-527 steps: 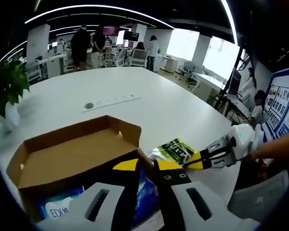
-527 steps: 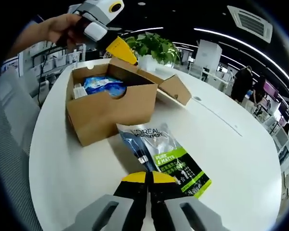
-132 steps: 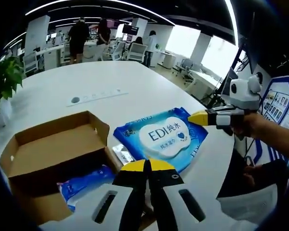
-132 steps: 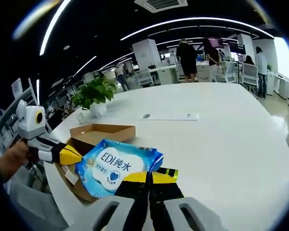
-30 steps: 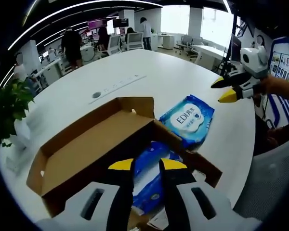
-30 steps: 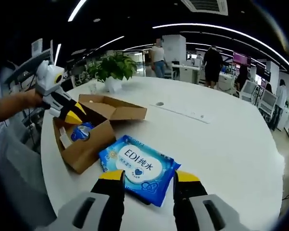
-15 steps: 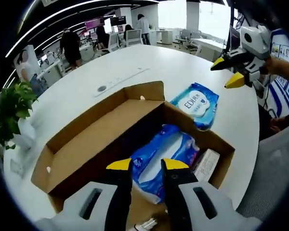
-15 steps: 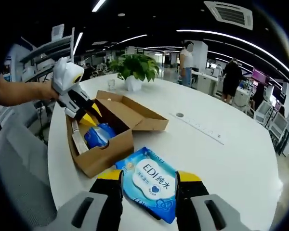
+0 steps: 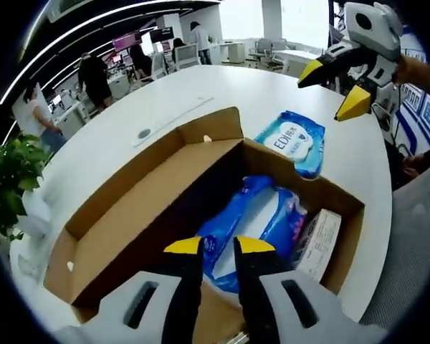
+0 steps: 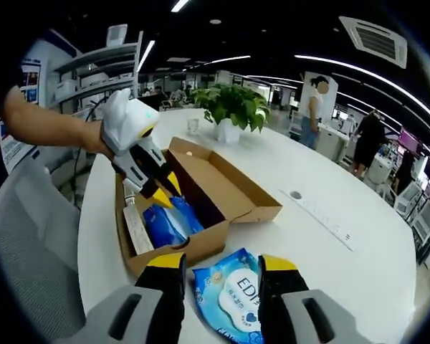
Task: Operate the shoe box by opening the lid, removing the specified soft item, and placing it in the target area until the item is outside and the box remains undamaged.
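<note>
I'm working in a big open-plan office. My white table (image 10: 358, 236) stands among rows of desks and office chairs (image 9: 178, 56), with people (image 9: 93, 75) standing about. A ceiling air vent (image 10: 378, 37), strip lights and a potted plant (image 10: 233, 107) show too.

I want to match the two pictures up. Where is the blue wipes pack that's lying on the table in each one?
Left gripper view: the blue wipes pack lies upper right, on the white table just past the far side of the open shoe box.
Right gripper view: the pack sits at the bottom centre, between the right gripper fingers, with the box beyond it.
Shared landmark: the open brown shoe box.
</note>
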`<act>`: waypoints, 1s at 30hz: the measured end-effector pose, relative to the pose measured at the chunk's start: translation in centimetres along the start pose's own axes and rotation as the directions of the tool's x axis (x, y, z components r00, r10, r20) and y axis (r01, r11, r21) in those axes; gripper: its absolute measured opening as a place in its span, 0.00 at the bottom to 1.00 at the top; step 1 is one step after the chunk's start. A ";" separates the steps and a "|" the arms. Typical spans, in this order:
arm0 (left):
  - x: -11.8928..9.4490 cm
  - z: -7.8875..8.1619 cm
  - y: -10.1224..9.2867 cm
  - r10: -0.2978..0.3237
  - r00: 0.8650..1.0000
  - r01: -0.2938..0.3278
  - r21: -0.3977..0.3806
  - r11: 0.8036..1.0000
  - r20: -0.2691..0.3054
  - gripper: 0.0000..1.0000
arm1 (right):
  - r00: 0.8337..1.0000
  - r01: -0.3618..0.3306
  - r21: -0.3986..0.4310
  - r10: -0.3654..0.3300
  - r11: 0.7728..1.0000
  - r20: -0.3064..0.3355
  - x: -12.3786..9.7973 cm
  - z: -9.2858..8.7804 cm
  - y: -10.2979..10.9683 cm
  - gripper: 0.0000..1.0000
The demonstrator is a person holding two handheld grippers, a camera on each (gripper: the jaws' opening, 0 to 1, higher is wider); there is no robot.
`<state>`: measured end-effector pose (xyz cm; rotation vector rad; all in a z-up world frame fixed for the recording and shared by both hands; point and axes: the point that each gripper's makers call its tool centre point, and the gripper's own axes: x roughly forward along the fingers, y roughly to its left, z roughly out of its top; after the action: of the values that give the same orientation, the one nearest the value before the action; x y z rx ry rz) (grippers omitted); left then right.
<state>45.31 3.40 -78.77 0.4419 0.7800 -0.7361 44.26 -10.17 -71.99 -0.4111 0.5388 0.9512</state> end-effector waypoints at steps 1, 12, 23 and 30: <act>0.1 -0.1 0.0 0.000 1.000 0.000 0.005 1.000 -0.003 0.13 | 1.000 -0.008 -0.006 0.008 1.000 0.001 0.4 0.2 0.2 0.36; 1.3 -1.2 0.8 -0.002 1.000 0.002 0.003 1.000 -0.008 0.06 | 0.997 -0.077 -0.054 0.076 0.996 -0.016 3.9 1.7 2.4 0.33; 0.8 -1.1 1.3 0.005 1.000 -0.005 -0.006 1.000 0.024 0.00 | 0.991 -0.127 -0.080 0.124 0.989 -0.046 8.1 2.5 4.3 0.26; 0.2 -1.0 1.5 0.007 0.999 -0.007 0.003 1.000 0.035 0.00 | 0.987 -0.148 -0.100 0.140 0.984 -0.082 10.1 2.2 5.1 0.16</act>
<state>46.07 4.90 -79.42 0.4329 0.7439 -0.7371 45.25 0.29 -76.78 -0.5094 0.5937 1.1106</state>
